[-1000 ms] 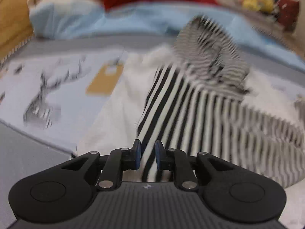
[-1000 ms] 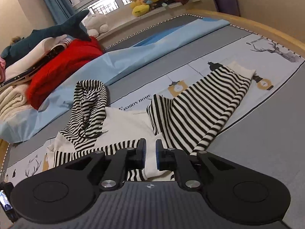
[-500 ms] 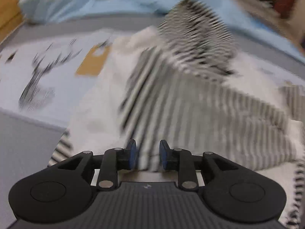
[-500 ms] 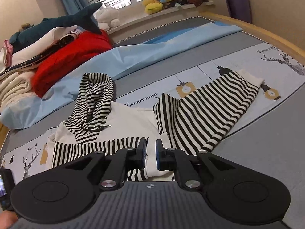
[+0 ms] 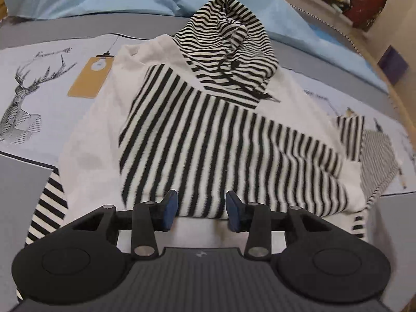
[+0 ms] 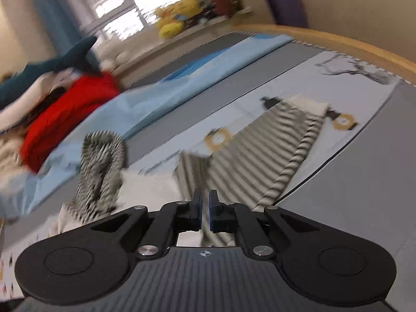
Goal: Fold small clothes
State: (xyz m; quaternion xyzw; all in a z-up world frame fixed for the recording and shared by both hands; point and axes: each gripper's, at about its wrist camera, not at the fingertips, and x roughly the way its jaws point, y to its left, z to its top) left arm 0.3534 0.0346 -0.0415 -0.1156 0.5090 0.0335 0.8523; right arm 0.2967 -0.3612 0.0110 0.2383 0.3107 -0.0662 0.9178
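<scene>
Striped hoodie (image 5: pixel 221 135) sharp only leftward

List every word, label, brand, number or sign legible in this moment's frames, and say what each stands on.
No text can be read for certain.
Script above the deer drawing on the bedsheet: too small and distorted to read.
Print line beside the striped hoodie, right wrist view: blurred.
Faint print right of the hood: unreadable.
Tan tag drawing: no words visible.

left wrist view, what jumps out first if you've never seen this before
The black-and-white striped hoodie spread on the printed bed sheet fills the middle, one striped sleeve folded across its white body. Its striped hood lies at the top. The left claw hovers over the sleeve's near edge, jaws opening, gripping nothing.
</scene>
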